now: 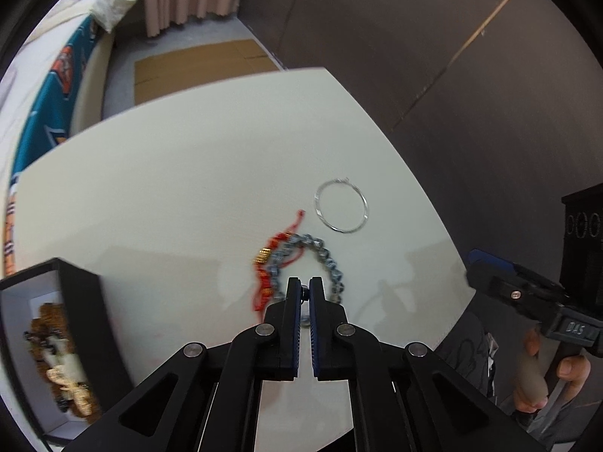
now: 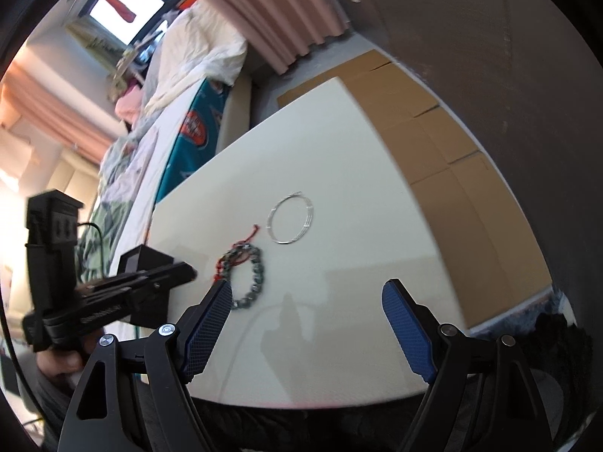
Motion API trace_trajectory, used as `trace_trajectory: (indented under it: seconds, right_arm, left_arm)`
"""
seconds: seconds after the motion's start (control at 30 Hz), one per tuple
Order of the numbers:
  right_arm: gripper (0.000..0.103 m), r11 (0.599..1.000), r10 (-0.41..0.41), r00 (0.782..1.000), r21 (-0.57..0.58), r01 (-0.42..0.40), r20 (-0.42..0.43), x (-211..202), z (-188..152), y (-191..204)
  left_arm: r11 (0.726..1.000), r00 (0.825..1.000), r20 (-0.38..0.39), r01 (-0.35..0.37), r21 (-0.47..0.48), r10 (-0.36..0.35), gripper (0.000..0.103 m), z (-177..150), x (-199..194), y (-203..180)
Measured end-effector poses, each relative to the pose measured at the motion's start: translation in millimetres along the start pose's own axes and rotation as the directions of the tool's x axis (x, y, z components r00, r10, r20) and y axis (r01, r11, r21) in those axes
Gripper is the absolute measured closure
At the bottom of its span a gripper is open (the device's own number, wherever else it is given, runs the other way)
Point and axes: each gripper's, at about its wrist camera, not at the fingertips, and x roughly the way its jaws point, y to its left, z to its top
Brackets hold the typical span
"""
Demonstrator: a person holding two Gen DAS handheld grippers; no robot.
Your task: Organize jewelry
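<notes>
White surface [image 1: 169,188] filling the centre of both views, jewelry scattered across it. Blue-grey bead bracelet [image 1: 324,256] lying low in the middle of the left wrist view, tangled with a red cord bracelet [image 1: 269,267] that carries small gold beads. Thin silver hoop [image 1: 341,205] resting just up and to the right of them, apart from both.

Left claw [image 1: 305,290] at bottom centre, fingers nearly pressed together, only a narrow slit between the blue pads, tips right over the near edge of the bead bracelet. Hard to tell whether a bead is actually pinched; something small and blurred shows in the gap.

Black box [image 1: 79,301] at lower left of the same view, open, white lining inside, brown and gold pieces heaped in it.

Over to the right wrist view: right claw [image 2: 307,293] spread wide at the bottom of the frame, nothing between the pads, held above the near part of the surface. Bead bracelet [image 2: 247,275] just beyond its left finger, hoop [image 2: 290,220] further up toward centre. Left claw's body visible at the left edge, gripped by a hand [image 2: 60,365].
</notes>
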Motion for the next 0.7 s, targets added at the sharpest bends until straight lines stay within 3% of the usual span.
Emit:
trace_trajectory:
  seconds: [0.2,0.37,0.47,0.7]
  right_arm:
    - [0.046,0.996,-0.026,0.996,-0.085,0.018,-0.09,37,9,33]
    - [0.053,0.99,-0.083,0.987,-0.128,0.066,-0.138,64,13,51]
    - [0.063,0.985,-0.118,0.979,-0.145,0.094,-0.164,75,13,58]
    - [0.066,0.956,-0.226,0.96,-0.227,0.187,-0.162,92,13,76]
  left_arm:
    - [0.999,0.998,0.055,-0.028,-0.04,0.03,0.099,-1,-30,21]
    - [0.997,0.994,0.097,-0.044,-0.07,0.051,0.099,-8,-56,40]
    - [0.994,0.991,0.118,-0.052,-0.094,0.063,0.099,-13,-71,53]
    - [0.988,0.984,0.16,-0.055,-0.143,0.078,0.099,-28,-98,78]
